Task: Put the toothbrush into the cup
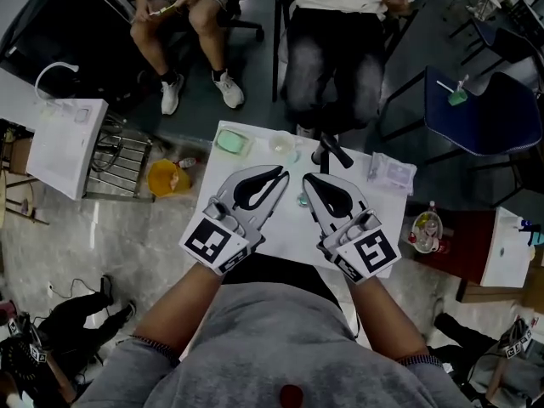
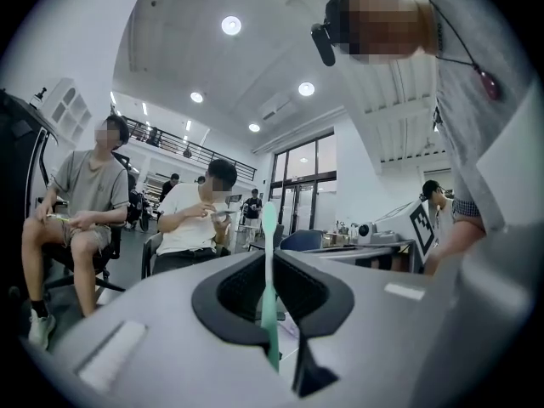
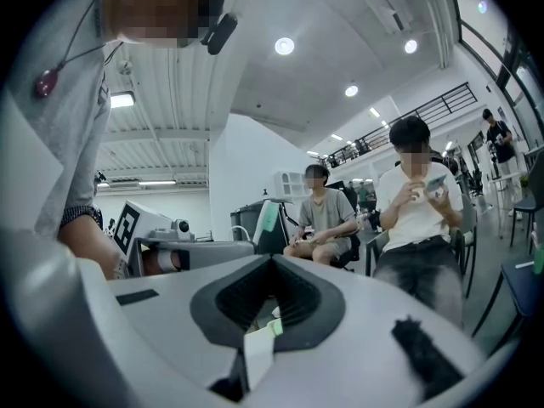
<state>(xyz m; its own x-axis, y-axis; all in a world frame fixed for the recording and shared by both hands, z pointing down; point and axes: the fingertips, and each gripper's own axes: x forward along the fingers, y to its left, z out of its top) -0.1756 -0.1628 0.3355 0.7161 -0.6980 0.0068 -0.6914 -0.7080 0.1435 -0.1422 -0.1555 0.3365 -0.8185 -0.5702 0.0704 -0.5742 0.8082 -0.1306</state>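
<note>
left gripper (image 2: 271, 253) jaws clamp upright toothbrush (image 2: 268, 219); right gripper (image 3: 274, 258) jaws closed, empty

slim pale green toothbrush (image 2: 269, 253) stands upright, pinched between the left tongs (image 1: 280, 174).

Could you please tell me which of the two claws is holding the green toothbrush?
The left claw: the green toothbrush stands upright, pinched between its jaws, while the right claw has its jaws together with no toothbrush between them.
</note>
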